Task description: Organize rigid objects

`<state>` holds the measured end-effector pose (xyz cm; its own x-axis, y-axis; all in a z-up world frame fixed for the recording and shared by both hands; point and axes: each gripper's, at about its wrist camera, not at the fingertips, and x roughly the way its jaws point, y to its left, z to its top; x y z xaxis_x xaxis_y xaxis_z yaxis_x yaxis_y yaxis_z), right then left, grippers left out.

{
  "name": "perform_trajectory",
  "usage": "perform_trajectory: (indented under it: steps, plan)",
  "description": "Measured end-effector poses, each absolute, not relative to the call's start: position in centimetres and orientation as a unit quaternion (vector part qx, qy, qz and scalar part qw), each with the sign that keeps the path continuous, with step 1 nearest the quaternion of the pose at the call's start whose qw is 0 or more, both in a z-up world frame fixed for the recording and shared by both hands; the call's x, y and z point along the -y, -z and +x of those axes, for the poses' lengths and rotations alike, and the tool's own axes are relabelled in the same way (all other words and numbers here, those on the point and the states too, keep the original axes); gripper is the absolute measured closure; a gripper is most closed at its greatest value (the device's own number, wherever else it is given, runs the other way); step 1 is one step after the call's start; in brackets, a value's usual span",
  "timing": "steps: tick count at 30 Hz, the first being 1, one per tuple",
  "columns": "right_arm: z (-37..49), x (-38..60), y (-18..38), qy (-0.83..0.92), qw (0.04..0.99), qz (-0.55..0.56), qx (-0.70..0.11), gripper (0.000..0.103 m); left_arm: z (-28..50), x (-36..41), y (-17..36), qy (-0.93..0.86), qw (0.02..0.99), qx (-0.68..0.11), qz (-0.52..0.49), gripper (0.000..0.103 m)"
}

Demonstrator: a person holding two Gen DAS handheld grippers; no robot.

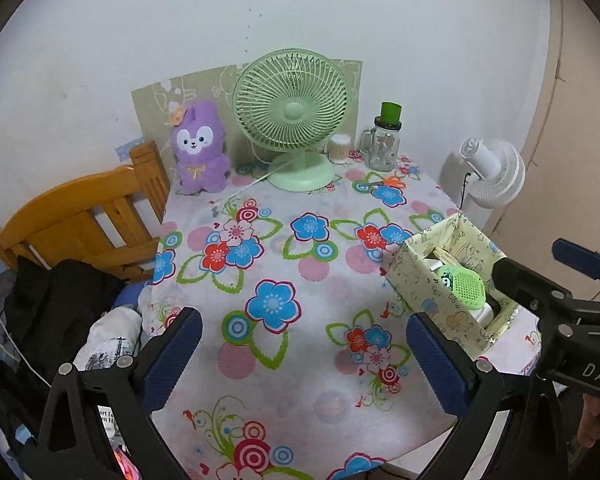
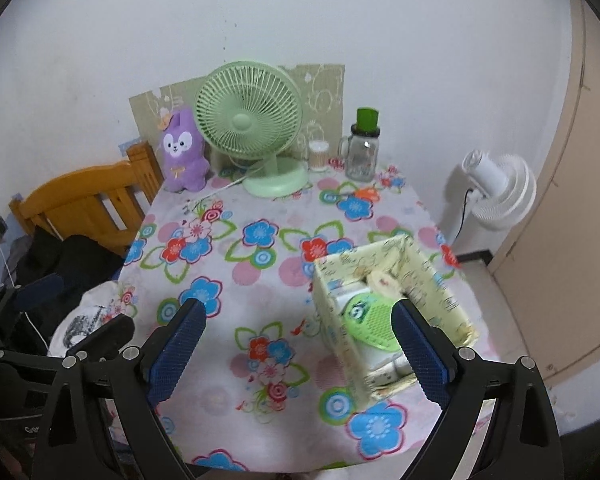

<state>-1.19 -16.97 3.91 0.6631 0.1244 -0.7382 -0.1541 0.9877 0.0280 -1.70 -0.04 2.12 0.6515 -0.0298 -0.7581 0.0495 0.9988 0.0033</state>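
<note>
Two ribbed blue-padded tools (image 1: 304,344) (image 2: 298,334) gape near a papered rectangular box (image 2: 440,284)

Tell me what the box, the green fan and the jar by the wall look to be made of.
Box: thin card or paper-covered board, matte and printed, with creased, slightly bent walls.
Green fan: moulded plastic with a smooth pale finish, going by the fine one-piece grille and base.
Jar: clear glass most likely, see-through with a moulded handle; clear plastic can't be excluded.
</note>
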Motion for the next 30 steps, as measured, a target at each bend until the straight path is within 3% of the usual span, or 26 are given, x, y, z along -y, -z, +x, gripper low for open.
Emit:
perform_trajectory:
  steps: [7, 30]
  plan:
    - [-2.2, 19.3, -5.0, -0.079, 0.916, -0.011, -0.393, 0.002, -2.7, 1.2, -3.3, 0.018, 0.912, -0.410, 0.004, 0.000]
    - [-4.0, 21.5, -4.6, -0.067, 0.924, -0.008, -0.377, 0.001, -3.5, 2.2, -3.7, 0.028, 0.914, -0.403, -0.046, 0.000]
